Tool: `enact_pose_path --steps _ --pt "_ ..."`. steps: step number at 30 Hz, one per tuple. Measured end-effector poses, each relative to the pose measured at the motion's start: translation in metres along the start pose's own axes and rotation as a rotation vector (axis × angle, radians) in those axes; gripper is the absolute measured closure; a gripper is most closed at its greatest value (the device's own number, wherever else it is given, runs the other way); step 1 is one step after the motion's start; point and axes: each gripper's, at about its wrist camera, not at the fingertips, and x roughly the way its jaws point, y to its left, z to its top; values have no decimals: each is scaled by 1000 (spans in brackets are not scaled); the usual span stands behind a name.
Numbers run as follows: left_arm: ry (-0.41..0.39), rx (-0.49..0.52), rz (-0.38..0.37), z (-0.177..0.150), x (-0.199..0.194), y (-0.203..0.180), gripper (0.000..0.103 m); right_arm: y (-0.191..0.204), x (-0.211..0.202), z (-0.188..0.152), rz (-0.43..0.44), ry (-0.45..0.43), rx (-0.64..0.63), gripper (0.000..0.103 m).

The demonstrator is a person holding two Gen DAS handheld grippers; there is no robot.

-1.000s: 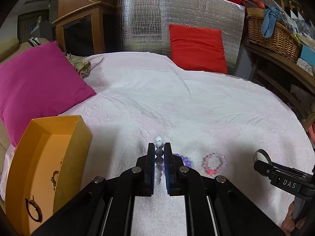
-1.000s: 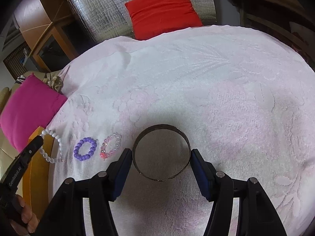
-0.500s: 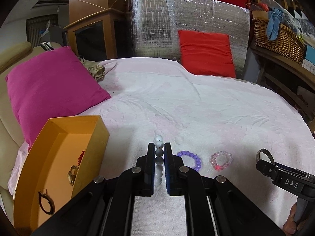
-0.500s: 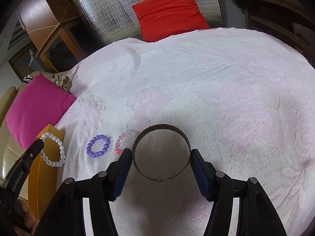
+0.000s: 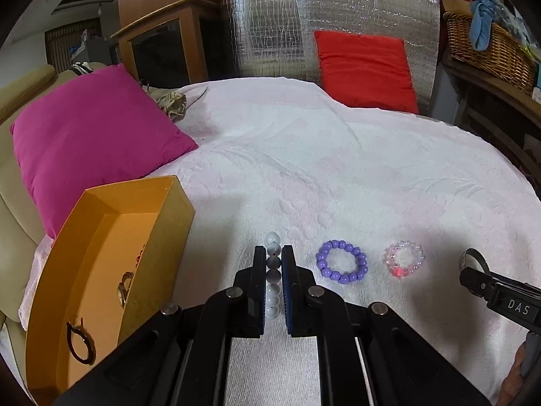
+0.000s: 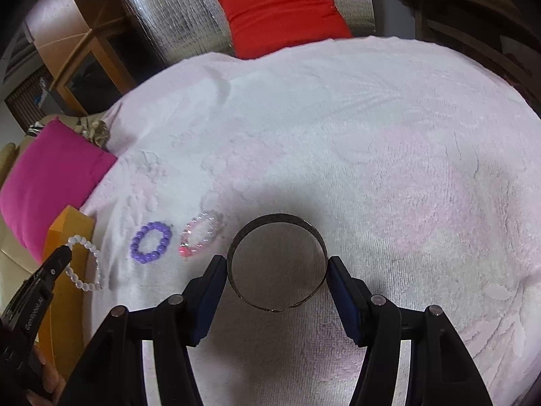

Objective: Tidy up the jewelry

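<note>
Left of the left gripper's [image 5: 273, 264] fingers stands an open orange box [image 5: 101, 270], tilted against a magenta cushion [image 5: 84, 142]; gold-coloured rings [image 5: 80, 341] and a few red beads lie on its floor. The left fingers are pressed nearly together, pinching a white bead bracelet [image 5: 273, 270] edge-on, so that its beads run in a line between the pads and one bead pokes out past the tips. In the right wrist view that bracelet [image 6: 84, 267] hangs as a loop from the fingertips, beside the near wall of the box and above the pale pink bed cover [image 5: 338, 169].

Just right of the left fingers, flat on the cover, lies a purple bead bracelet [image 5: 341, 261], and beyond it a clear pink bead bracelet [image 5: 403, 259] with one red bead; the two are close but apart. Both lie to the left of the right gripper's [image 6: 277, 264] fingers.

The right fingers stand spread wide and clamp a dark metal cuff bangle [image 6: 277, 267] across its width, each pad touching one outer side, the gap in the cuff facing back toward the camera. Beyond it there is bare bed cover, then a red cushion [image 6: 284, 10] against a silver quilted panel [image 6: 175, 17].
</note>
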Motion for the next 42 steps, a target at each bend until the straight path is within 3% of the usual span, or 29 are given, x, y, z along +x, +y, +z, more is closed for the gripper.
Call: enact_pose_path --steps 6,12,14,16,22,30,39,42 --pt "20 16 16 -1 10 -2 94 1 10 -1 -40 32 -20 39" --pt "100 -11 -21 -4 29 4 94 19 17 -6 -139 26 -149 37" --pt "131 -33 -42 -5 34 11 89 25 19 -8 -162 31 -203 33" --pt "156 -54 -60 -7 37 19 71 28 20 -9 -166 39 -235 29" --pt "152 -38 -110 -12 34 28 44 7 10 1 -59 57 -141 29" --pt "207 12 -163 -19 41 19 43 -39 -5 12 83 65 76 29" --pt "279 -14 -195 -21 63 13 36 -41 -3 14 88 75 69 29" --pt "268 11 -199 -20 64 5 34 -50 -8 14 101 73 93 29"
